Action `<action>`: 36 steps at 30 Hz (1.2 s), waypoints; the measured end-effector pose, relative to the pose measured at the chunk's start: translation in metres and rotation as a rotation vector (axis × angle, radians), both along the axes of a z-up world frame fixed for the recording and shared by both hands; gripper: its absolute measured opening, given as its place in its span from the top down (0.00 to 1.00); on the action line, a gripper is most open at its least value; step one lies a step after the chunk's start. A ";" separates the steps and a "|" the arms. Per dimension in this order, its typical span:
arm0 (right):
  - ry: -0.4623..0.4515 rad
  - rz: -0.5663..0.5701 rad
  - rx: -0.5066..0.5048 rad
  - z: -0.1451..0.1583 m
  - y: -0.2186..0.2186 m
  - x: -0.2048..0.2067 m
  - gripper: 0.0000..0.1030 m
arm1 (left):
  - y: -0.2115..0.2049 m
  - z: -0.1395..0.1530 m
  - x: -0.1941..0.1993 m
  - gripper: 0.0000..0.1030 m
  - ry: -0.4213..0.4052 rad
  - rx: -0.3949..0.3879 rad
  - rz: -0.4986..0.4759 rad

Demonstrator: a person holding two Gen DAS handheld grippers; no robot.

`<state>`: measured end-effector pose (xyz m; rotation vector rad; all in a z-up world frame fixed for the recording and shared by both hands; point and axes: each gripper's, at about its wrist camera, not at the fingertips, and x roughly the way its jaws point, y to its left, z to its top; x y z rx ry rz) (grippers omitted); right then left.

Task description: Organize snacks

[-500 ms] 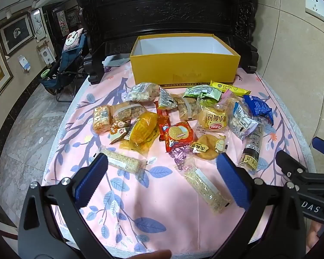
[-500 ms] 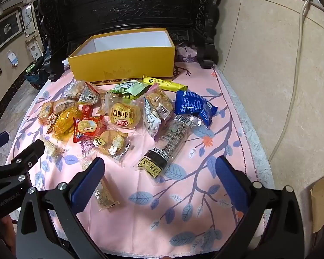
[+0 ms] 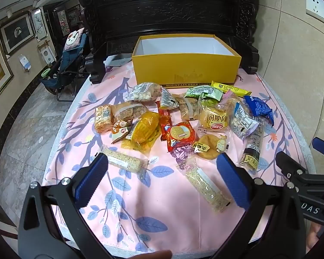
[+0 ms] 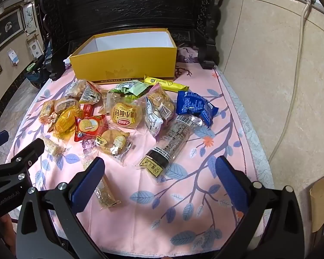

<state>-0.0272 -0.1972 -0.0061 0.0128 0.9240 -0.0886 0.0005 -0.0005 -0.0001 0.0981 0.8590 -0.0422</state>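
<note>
Wrapped snacks lie heaped on the pink leaf-print tablecloth (image 3: 140,196) before the open yellow box (image 3: 185,73) (white inside). The dark seaweed-roll tube (image 4: 168,146) lies diagonally, labelled end toward the camera. Left gripper (image 3: 162,181) and right gripper (image 4: 159,180) both hover spread wide, holding nothing.

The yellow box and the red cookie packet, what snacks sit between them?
In the left wrist view, a silvery packet lies between the yellow box and red cookie packet.
</note>
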 end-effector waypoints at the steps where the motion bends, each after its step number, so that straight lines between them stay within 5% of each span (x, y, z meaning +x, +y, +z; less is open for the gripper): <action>1: 0.000 0.001 -0.001 0.000 0.000 0.000 0.01 | 0.000 0.000 0.000 0.02 0.001 -0.001 -0.001; 36: 0.017 0.014 -0.011 -0.004 0.012 0.002 0.01 | 0.016 -0.003 0.000 0.02 0.011 -0.017 0.028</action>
